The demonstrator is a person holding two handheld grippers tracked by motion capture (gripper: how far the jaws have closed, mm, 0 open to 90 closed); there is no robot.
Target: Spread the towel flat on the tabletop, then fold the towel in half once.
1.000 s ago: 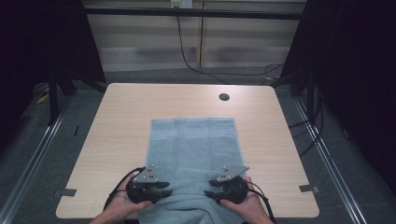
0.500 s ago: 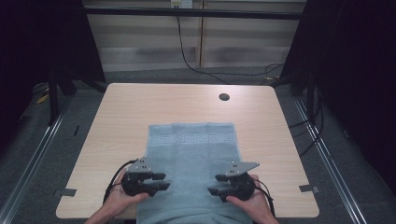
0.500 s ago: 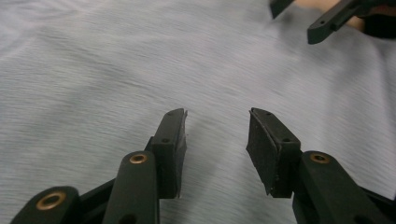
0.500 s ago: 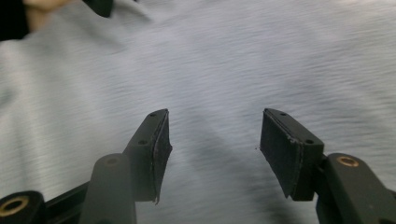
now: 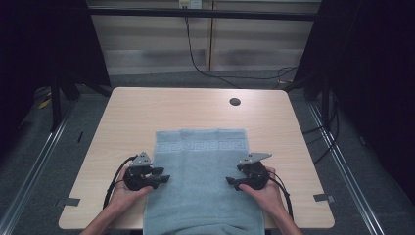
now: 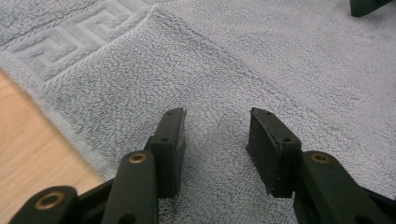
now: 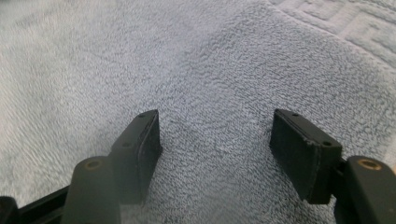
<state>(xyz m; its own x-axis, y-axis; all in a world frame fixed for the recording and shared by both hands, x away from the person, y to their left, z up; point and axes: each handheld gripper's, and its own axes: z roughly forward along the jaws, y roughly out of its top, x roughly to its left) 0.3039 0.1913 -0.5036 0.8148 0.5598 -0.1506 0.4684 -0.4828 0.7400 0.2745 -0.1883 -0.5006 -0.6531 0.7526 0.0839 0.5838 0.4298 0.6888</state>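
Towel point(image 5: 200, 181) lies flat on your wooden table point(image 5: 132, 112) in the high view, a grey-blue cloth with a key-pattern band point(image 5: 199, 145) across its far end, while its near end hangs over the table edge towards you. Your left gripper point(image 5: 159, 175) sits at the towel's left edge, held in your left hand point(image 5: 122, 193), jaws pointing inward over the cloth. Your right gripper point(image 5: 234, 181) mirrors it at the right edge in your right hand point(image 5: 266, 193), also pointing inward. The two are well apart, with the middle of the towel between them. A small dark hole point(image 5: 235, 102) marks the table's far side.

In the left gripper view, your jaws stand apart over the towel point(image 6: 224, 70), with nothing pinched between the pads point(image 6: 268, 149); they have just been opening. Bare table point(image 6: 32, 144) shows at the left, just beside the towel's hem, and the patterned band point(image 6: 60, 42) runs across the upper left. The tip of your other gripper point(image 6: 369, 5) peeks in at the top right.

In the right gripper view, your jaws are spread wide above the towel point(image 7: 205, 60), pads point(image 7: 299, 154) clear of the cloth, and they too have just been opening. A corner of the patterned band point(image 7: 350, 23) shows at the upper right.
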